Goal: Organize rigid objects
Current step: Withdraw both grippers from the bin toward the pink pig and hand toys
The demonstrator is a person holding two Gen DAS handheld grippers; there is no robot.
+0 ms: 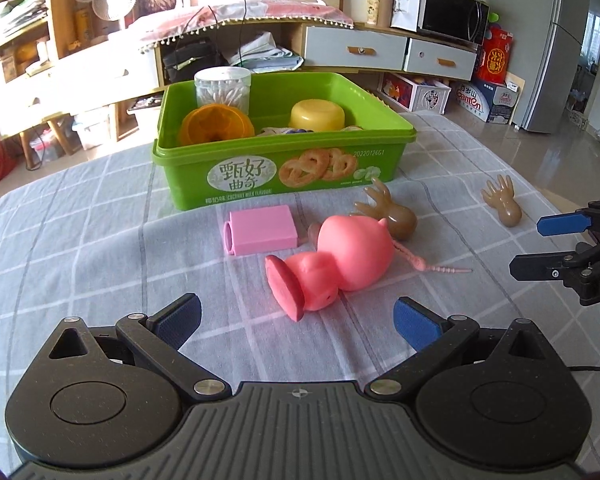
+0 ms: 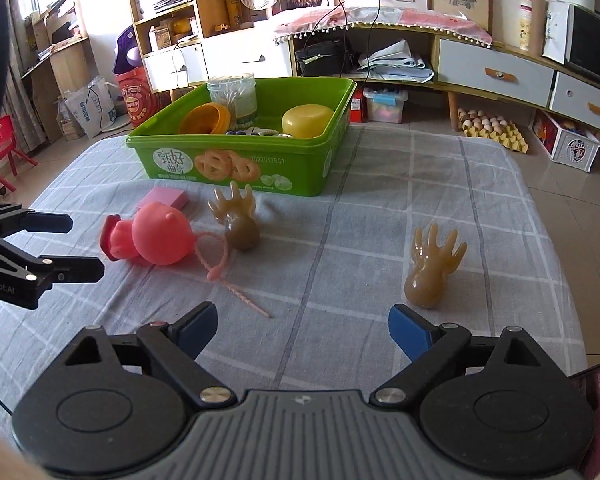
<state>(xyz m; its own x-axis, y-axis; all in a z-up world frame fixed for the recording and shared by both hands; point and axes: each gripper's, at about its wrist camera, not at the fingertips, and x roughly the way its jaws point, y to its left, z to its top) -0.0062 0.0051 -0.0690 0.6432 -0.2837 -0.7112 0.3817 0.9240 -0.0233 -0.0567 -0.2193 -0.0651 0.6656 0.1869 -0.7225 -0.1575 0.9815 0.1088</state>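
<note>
Here both jaws gape empty: left gripper (image 1: 297, 322) near pink pig toy (image 1: 334, 262), right gripper (image 2: 302, 330) above cloth.

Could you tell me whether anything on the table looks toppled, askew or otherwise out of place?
The pink pig toy lies tipped on its side, touching one brown hand-shaped toy, with a pink twisted cord trailing loose beside it. The pink box and second hand-shaped toy also lie outside the green tub.
</note>
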